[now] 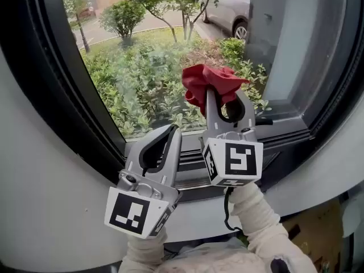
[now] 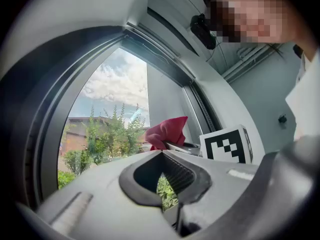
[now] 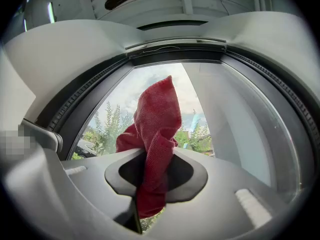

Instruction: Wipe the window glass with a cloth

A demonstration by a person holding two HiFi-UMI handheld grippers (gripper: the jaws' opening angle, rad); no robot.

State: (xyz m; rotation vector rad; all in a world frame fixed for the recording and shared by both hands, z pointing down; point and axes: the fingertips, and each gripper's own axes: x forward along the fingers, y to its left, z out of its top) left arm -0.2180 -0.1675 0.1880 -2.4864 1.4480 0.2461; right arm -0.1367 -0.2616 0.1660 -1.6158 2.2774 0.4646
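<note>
The window glass [image 1: 148, 67] is filling most of the head view, showing shrubs [image 1: 131, 90] and a parked car [image 1: 227, 10] outside. No wiped patch or streak is standing out on it, so I am judging the wiping as barely begun or somewhere mid-course, with most of the pane seemingly left to cover. The dark window frame [image 1: 85, 112] is curving round the glass.

The right claw [image 1: 226, 95] is reaching up toward the lower middle of the pane and is clenching the red cloth [image 1: 211, 79]. The cloth is running down between its jaws and bunching out beyond their tips, right in front of the glass. Whether it is pressing on the pane I cannot tell. The left claw [image 1: 174, 131] is hanging lower, just beside the right one, closed on nothing.
</note>
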